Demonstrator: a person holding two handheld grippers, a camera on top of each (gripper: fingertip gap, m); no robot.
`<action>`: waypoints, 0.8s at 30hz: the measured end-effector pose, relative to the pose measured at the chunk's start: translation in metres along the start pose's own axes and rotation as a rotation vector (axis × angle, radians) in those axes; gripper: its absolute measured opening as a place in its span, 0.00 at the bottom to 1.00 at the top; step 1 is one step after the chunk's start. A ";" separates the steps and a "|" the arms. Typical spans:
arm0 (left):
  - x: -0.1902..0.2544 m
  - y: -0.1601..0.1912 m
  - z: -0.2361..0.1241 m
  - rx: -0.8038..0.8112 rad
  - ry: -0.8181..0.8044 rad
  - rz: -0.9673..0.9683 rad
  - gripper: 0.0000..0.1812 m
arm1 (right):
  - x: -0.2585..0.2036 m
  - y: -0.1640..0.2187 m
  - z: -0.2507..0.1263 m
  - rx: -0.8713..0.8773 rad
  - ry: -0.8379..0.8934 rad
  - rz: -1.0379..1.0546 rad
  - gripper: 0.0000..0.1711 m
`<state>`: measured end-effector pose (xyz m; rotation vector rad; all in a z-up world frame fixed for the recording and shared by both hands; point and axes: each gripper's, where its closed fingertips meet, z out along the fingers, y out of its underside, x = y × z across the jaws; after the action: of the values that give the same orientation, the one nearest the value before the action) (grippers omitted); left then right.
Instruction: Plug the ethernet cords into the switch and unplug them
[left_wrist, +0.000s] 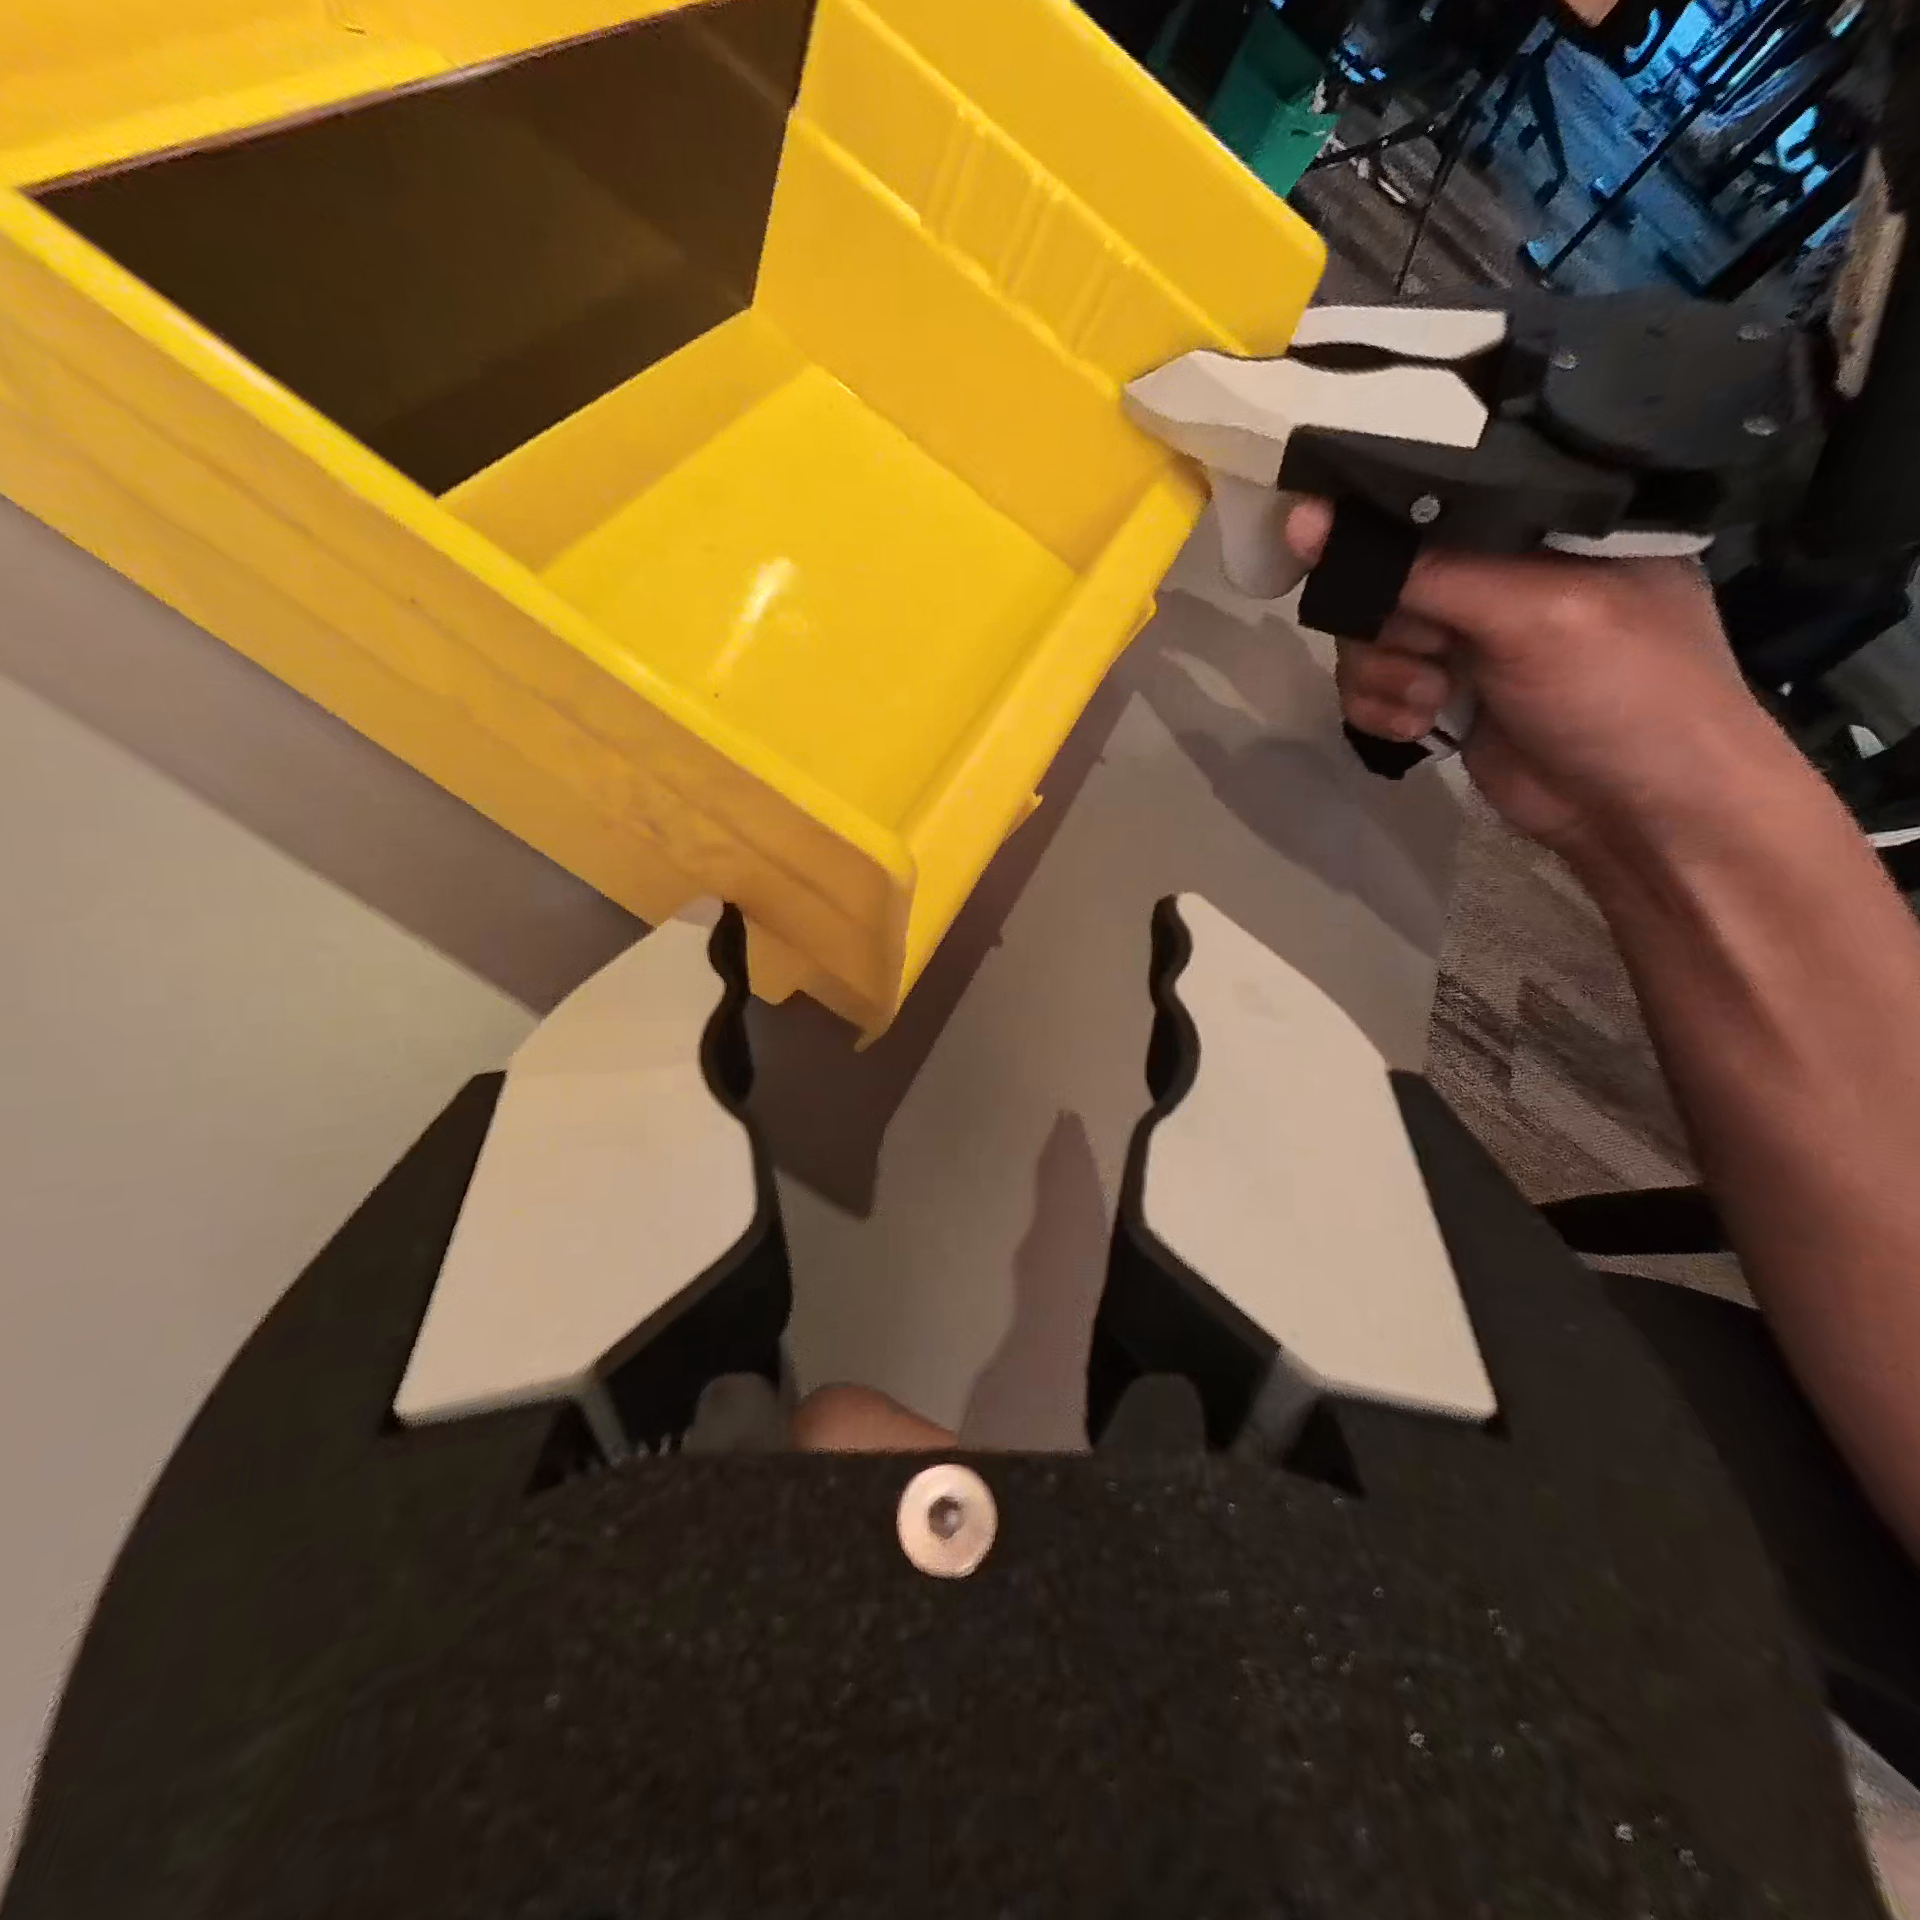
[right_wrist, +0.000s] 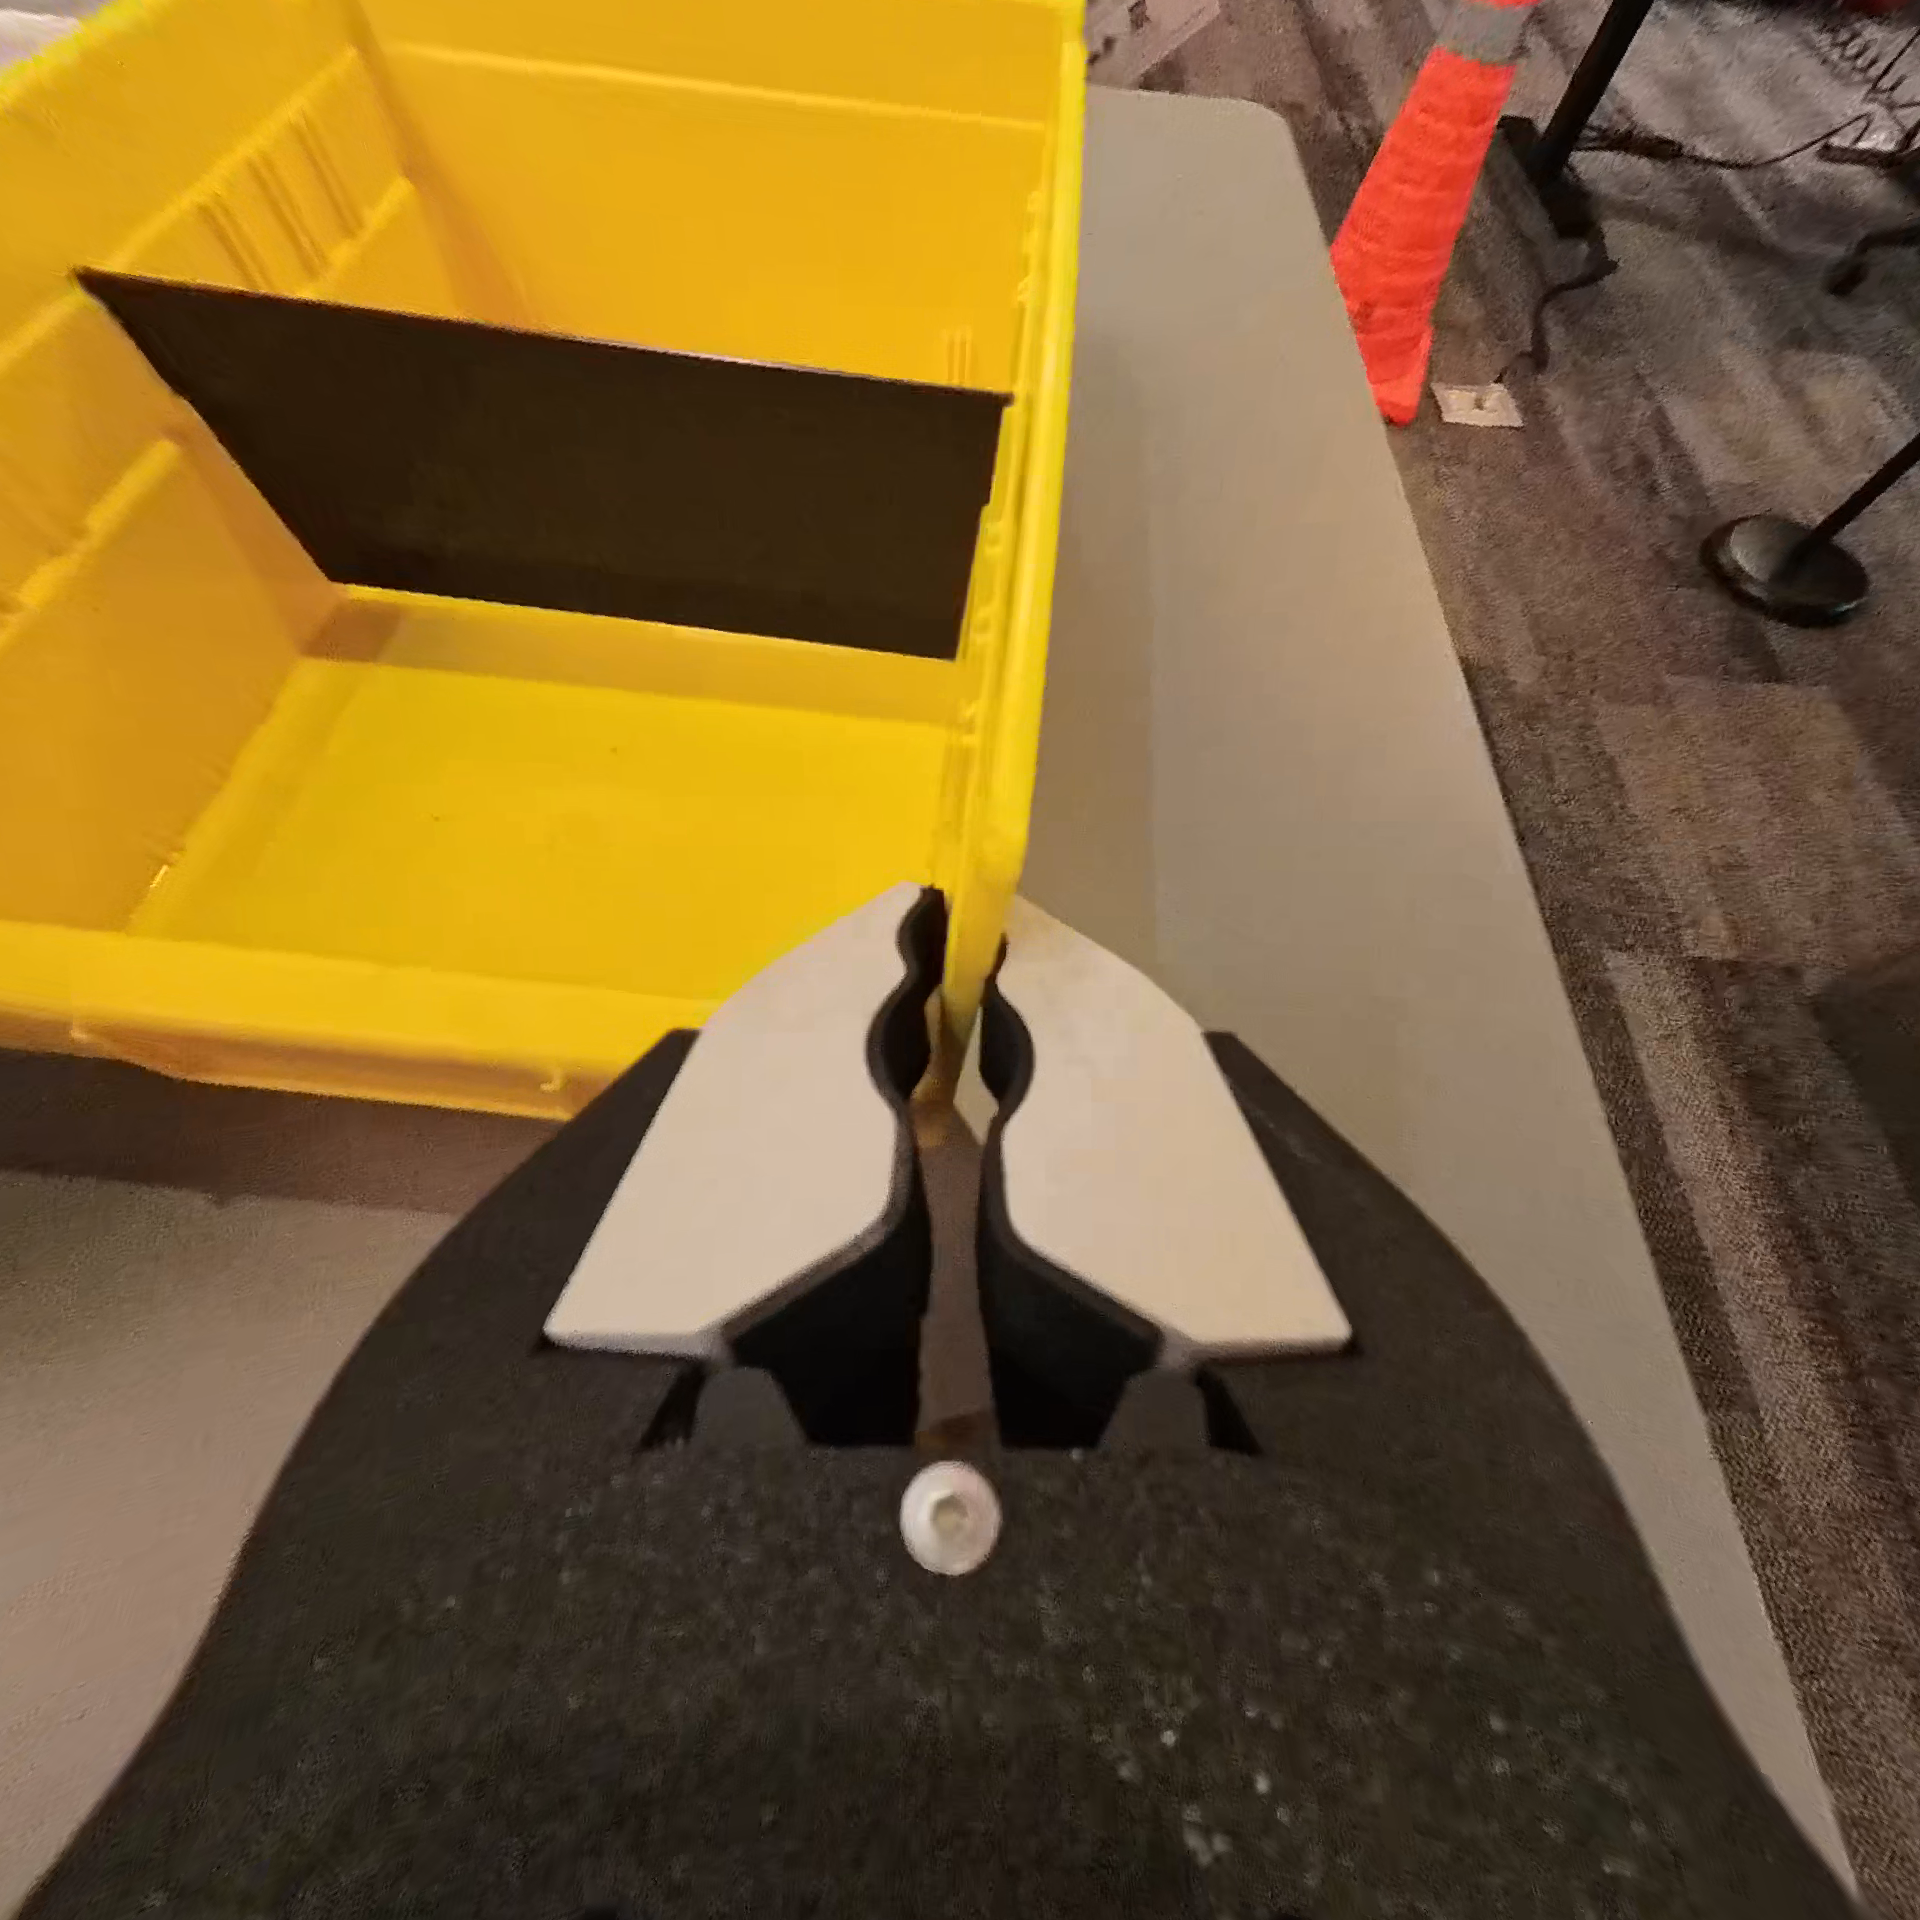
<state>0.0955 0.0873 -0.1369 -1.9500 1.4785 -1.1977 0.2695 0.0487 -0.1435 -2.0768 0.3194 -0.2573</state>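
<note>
No ethernet cord or switch shows in either view. A yellow plastic bin (left_wrist: 810, 603) with a black divider (left_wrist: 416, 312) is over the grey table (left_wrist: 156, 1039). My right gripper (right_wrist: 971, 914) is shut on the bin's right wall (right_wrist: 1023, 623) near its front corner. It also shows in the left wrist view (left_wrist: 1174, 416), pinching that wall. My left gripper (left_wrist: 951, 935) is open and empty. Its left fingertip (left_wrist: 686, 935) is just under the bin's near corner. The bin's near compartment (right_wrist: 520, 810) is empty.
A shadow lies under the bin's near edge, so that end looks raised off the table (right_wrist: 1195, 623). An orange cone (right_wrist: 1423, 208) and a black stand base (right_wrist: 1787, 566) are on the carpet to the right. A person's hand (left_wrist: 1538, 686) holds the right gripper. Left tips to right tips: about 20 centimetres.
</note>
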 end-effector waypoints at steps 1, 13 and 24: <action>-0.001 0.000 -0.001 -0.005 0.003 0.002 0.40 | 0.000 -0.001 0.002 0.007 0.003 0.024 0.02; -0.104 0.032 -0.239 0.352 -0.482 -0.036 0.28 | 0.008 -0.014 -0.009 0.075 0.036 0.173 0.15; -0.260 0.196 -0.489 0.313 -1.063 -0.306 0.23 | -0.268 -0.080 -0.072 0.293 -0.630 -0.030 0.10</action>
<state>-0.4348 0.3395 -0.1159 -2.0718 0.4305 -0.2861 0.0046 0.1173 -0.0523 -1.7645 -0.1275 0.3177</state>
